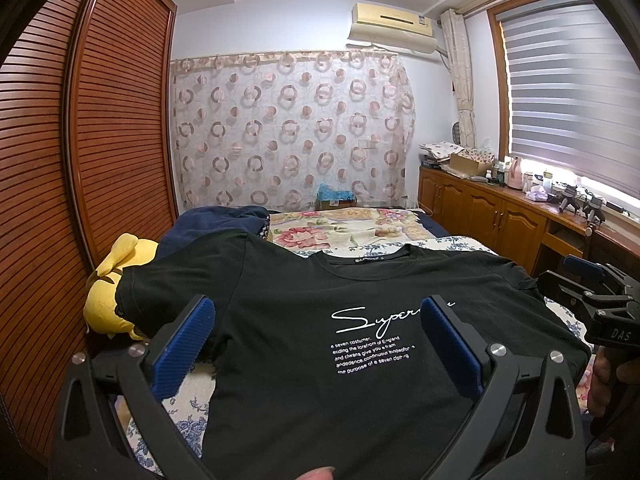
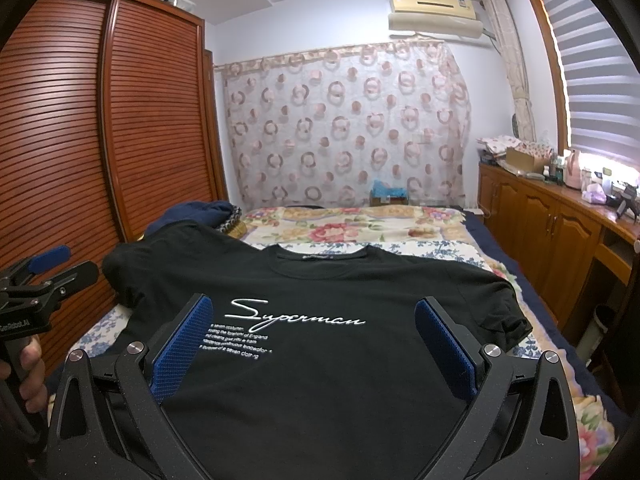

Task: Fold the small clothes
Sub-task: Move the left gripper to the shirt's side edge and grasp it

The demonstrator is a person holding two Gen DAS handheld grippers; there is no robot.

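Note:
A black T-shirt (image 1: 304, 380) lies spread flat, front up, on the bed. White "Superman" script and small text show on its chest, and the collar (image 1: 368, 258) points away from me. My left gripper (image 1: 318, 308) hovers open above the shirt's lower left part with nothing between its blue pads. My right gripper (image 2: 314, 306) hovers open above the shirt (image 2: 320, 380) a little further right, also empty. Each gripper shows at the edge of the other's view: the right gripper (image 1: 572, 276) and the left gripper (image 2: 64, 266). Both sleeves lie out to the sides.
A floral bedspread (image 1: 360, 232) covers the bed. A yellow plush toy (image 1: 112, 292) and a dark blue cloth pile (image 1: 212, 220) lie at the left by the slatted wardrobe (image 1: 80, 160). A cluttered wooden cabinet (image 2: 560, 216) runs along the right. A hand (image 2: 28, 376) holds the left gripper's handle.

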